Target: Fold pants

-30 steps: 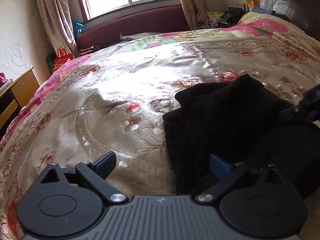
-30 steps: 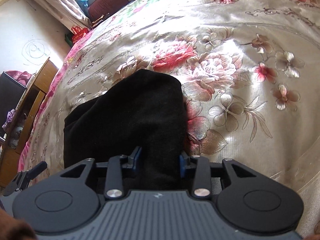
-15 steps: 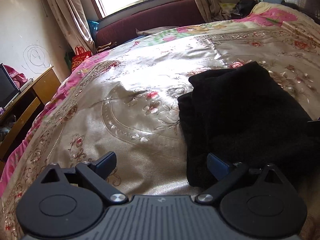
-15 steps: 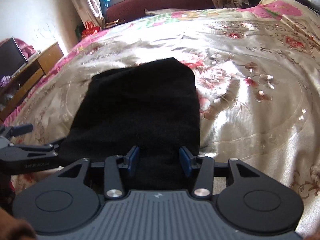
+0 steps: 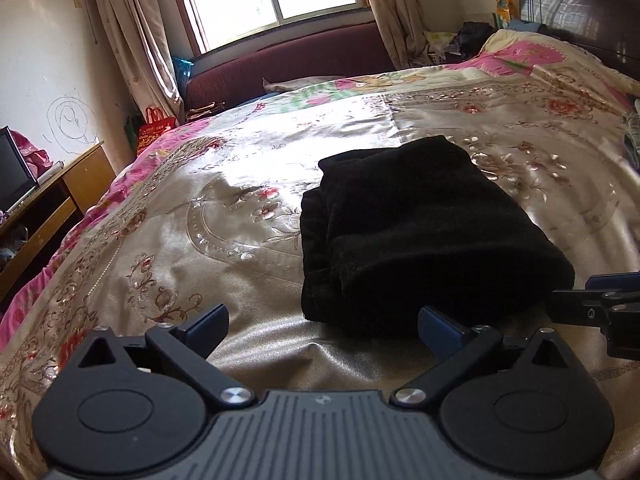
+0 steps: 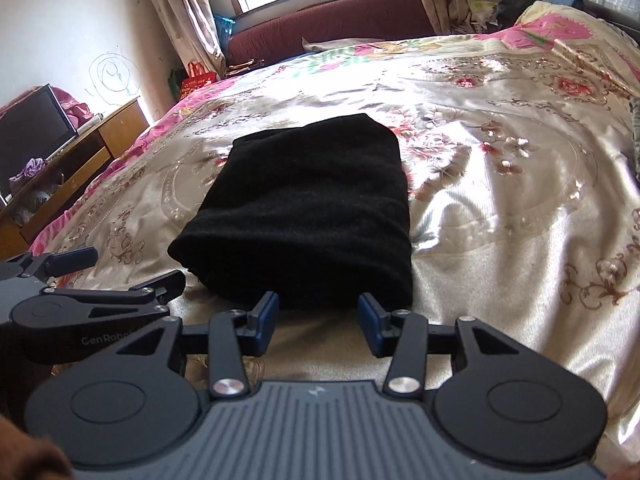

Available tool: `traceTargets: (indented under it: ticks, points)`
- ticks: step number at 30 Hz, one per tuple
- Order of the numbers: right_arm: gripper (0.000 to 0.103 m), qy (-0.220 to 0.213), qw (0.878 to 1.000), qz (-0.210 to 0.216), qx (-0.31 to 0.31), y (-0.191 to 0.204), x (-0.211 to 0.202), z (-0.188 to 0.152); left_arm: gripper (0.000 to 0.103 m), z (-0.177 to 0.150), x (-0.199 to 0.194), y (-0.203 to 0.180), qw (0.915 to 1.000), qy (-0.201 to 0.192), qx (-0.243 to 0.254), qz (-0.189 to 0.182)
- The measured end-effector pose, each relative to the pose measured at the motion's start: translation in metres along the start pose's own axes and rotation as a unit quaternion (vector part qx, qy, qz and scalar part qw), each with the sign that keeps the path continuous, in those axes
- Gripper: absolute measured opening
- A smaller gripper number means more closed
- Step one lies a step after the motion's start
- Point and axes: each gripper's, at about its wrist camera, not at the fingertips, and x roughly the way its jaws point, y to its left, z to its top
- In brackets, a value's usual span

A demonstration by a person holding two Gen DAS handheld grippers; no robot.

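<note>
Black pants [image 5: 420,232] lie folded into a thick rectangular bundle on the flowered satin bedspread [image 5: 240,184]. My left gripper [image 5: 322,322] stands wide open just short of the bundle's near left corner, with nothing between its fingers. In the right wrist view the pants [image 6: 308,208] stretch away from me, and my right gripper [image 6: 318,306] is open, its blue pads just clear of the bundle's near edge. Each gripper shows in the other's view: the right gripper [image 5: 588,292] at the bundle's right, the left gripper [image 6: 124,270] at its left.
The bedspread [image 6: 500,200] spreads wide around the bundle. A wooden desk [image 5: 60,200] with a dark screen [image 6: 40,128] stands left of the bed. A maroon bench [image 5: 300,64] runs under the window, a dark headboard [image 5: 580,12] is at far right, and some clothing [image 5: 632,136] lies at the right edge.
Both grippers have drawn back from the pants toward the bed's near edge. The right gripper had the cloth between its fingers and now stands clear of it. The bundle lies flat.
</note>
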Motion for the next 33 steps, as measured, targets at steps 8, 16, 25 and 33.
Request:
traceTargets:
  ticks: [8, 16, 25, 33]
  points:
    - [0.046, 0.004, 1.0, -0.007, 0.024, -0.009, 0.001, -0.007, 0.103, -0.011, 0.001, -0.006, 0.9998, 0.015, -0.007, -0.015]
    - [0.047, 0.019, 1.0, -0.007, 0.012, -0.005, 0.008, -0.017, 0.103, -0.02, 0.007, -0.009, 0.9991, 0.034, -0.009, -0.024]
    - [0.05, 0.027, 1.0, -0.012, -0.003, -0.001, 0.011, -0.022, 0.103, -0.025, 0.006, -0.013, 0.9991, 0.034, -0.003, -0.026]
    - [0.05, 0.029, 1.0, -0.011, -0.004, -0.001, 0.011, -0.023, 0.103, -0.027, 0.005, -0.013, 0.9992, 0.03, -0.001, -0.027]
